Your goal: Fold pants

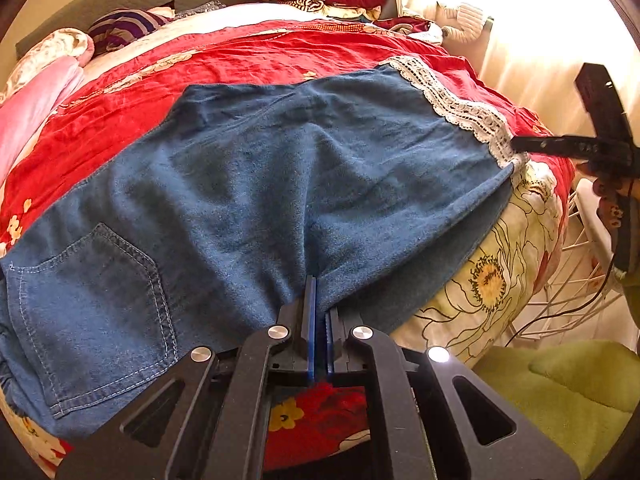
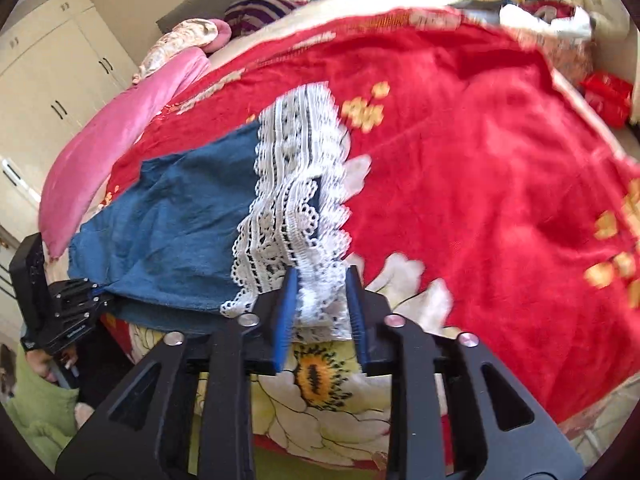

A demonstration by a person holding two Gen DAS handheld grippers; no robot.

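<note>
Already the blue denim pants (image 1: 260,184) lay spread along the near edge of the bed's red bedspread (image 1: 248,56). At that edge the left gripper (image 1: 319,292) had its fingers pressed together on the denim's near edge. The right gripper (image 2: 322,292) pinched the white lace hem (image 2: 296,200) at the leg end.

Strong daylight is admitted through the curtain (image 1: 532,40), which is overexposed. Motion blur is seen across the red bedspread (image 2: 480,184). Fisheye curvature is pronounced at the edges.
</note>
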